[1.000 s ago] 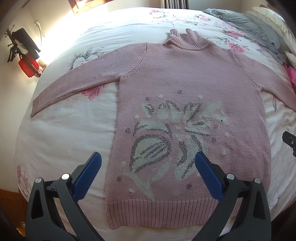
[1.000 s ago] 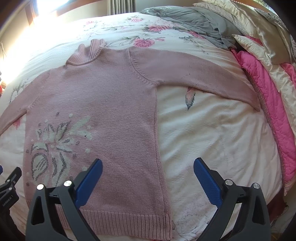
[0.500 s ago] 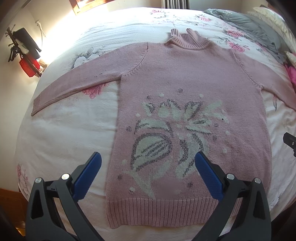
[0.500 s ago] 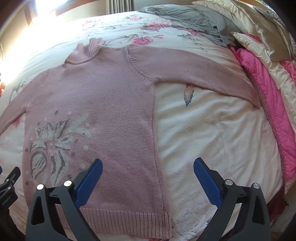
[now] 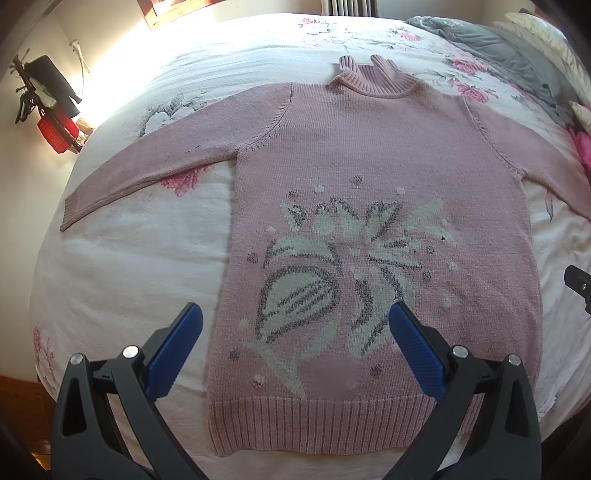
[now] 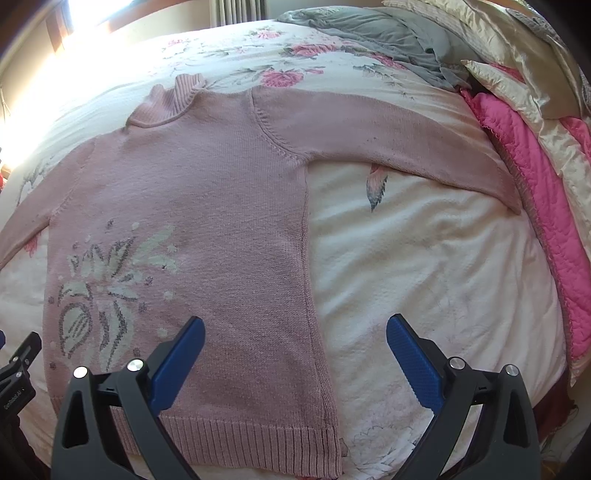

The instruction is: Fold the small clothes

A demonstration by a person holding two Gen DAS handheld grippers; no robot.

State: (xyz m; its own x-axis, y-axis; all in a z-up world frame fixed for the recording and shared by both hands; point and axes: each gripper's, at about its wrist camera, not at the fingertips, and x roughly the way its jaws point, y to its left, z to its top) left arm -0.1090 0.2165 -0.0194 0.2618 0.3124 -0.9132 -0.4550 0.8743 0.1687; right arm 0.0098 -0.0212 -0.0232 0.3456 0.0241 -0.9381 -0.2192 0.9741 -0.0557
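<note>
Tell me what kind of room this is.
Most likely a bedroom. The pink sweater lies flat on a bed with a floral bedspread, pillows are piled at one end, and a radiator stands behind.

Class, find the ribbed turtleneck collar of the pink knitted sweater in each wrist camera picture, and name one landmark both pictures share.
Left wrist view: the ribbed turtleneck collar sits top centre, above the sweater's body.
Right wrist view: the collar sits upper left, tilted.
Shared landmark: the white-and-grey knitted flower motif, centre in the left view, lower left in the right.
</note>
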